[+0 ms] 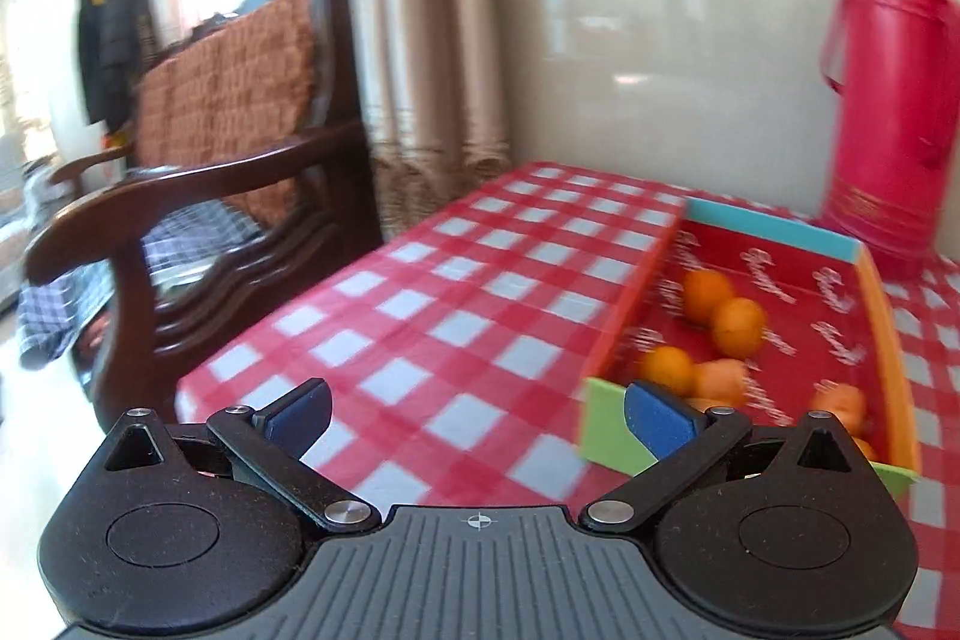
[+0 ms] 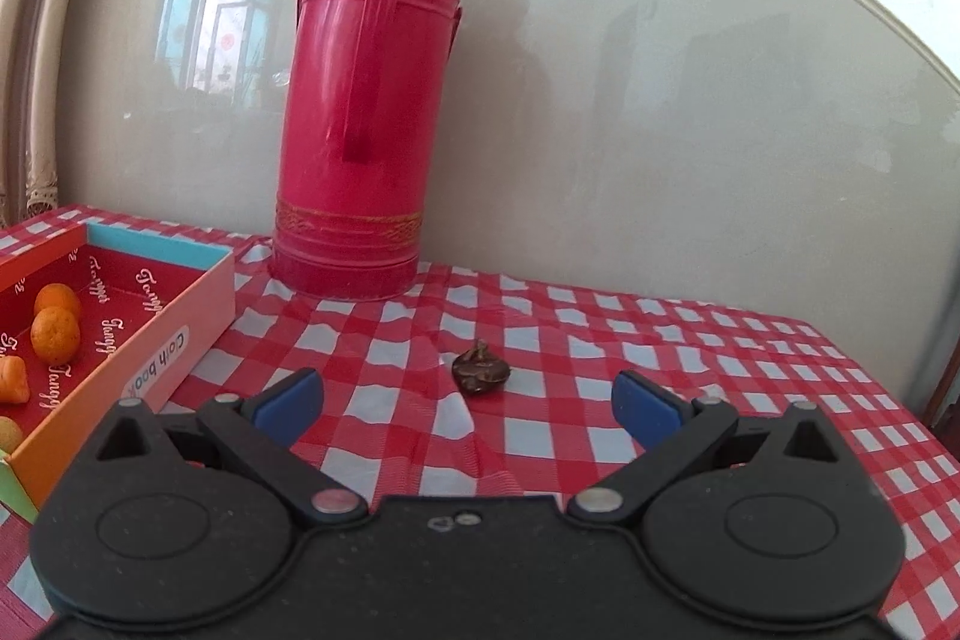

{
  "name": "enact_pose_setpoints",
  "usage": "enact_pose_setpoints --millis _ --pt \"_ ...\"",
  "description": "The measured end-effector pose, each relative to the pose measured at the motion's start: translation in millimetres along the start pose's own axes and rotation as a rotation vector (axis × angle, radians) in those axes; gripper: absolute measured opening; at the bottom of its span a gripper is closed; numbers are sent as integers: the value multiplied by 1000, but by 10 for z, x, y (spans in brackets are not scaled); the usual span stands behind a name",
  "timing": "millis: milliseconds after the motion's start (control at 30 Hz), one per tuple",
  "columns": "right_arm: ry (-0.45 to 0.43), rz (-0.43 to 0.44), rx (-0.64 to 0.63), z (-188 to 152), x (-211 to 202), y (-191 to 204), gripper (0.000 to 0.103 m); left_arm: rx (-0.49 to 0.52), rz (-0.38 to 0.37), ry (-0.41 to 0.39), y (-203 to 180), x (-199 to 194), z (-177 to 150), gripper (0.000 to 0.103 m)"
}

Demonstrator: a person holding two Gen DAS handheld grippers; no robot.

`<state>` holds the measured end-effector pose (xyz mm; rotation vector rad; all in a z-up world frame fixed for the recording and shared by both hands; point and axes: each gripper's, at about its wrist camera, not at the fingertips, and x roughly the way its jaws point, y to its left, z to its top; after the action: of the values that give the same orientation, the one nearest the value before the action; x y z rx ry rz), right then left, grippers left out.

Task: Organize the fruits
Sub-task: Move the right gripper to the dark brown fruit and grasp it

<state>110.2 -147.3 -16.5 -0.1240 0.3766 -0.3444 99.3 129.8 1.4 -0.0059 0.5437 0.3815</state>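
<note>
An open cardboard box [image 1: 888, 340] with a red lining holds several small orange fruits [image 1: 737, 325]. It sits on the red-checked tablecloth [image 1: 456, 292]. My left gripper [image 1: 477, 409] is open and empty, low over the cloth just left of the box's green near corner. In the right wrist view the box [image 2: 180, 334] is at the left with its orange fruits [image 2: 55, 334]. A small dark brown shrivelled fruit [image 2: 480, 371] lies alone on the cloth. My right gripper [image 2: 465, 403] is open and empty, just short of that dark fruit.
A tall red thermos [image 2: 366, 112] stands at the back against the wall, behind the box; it also shows in the left wrist view [image 1: 888, 88]. A dark wooden armchair [image 1: 198, 196] stands off the table's left edge. Curtains [image 1: 432, 40] hang behind.
</note>
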Motion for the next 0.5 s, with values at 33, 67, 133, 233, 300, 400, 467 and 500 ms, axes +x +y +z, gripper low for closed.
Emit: enact_pose_setpoints --millis 33,67,133,233,300,400,467,500 --pt "8 0 -5 20 49 1 97 -20 14 -3 60 1 -6 103" --pt "15 0 -9 40 95 -5 97 -43 28 -3 125 3 -18 103" --pt "41 13 7 89 201 -41 95 -81 48 1 239 25 -27 103" --pt "85 47 52 156 378 -107 93 -108 105 -10 371 46 -55 103" --pt "111 69 60 174 506 -121 91 -122 140 -23 443 50 -67 103" --pt "166 100 50 208 737 -136 78 -141 169 -17 557 94 -80 103" --pt "198 108 59 212 894 -168 76 -153 175 3 607 141 -80 103" --pt "218 102 66 213 974 -195 74 -163 179 12 636 163 -82 103"
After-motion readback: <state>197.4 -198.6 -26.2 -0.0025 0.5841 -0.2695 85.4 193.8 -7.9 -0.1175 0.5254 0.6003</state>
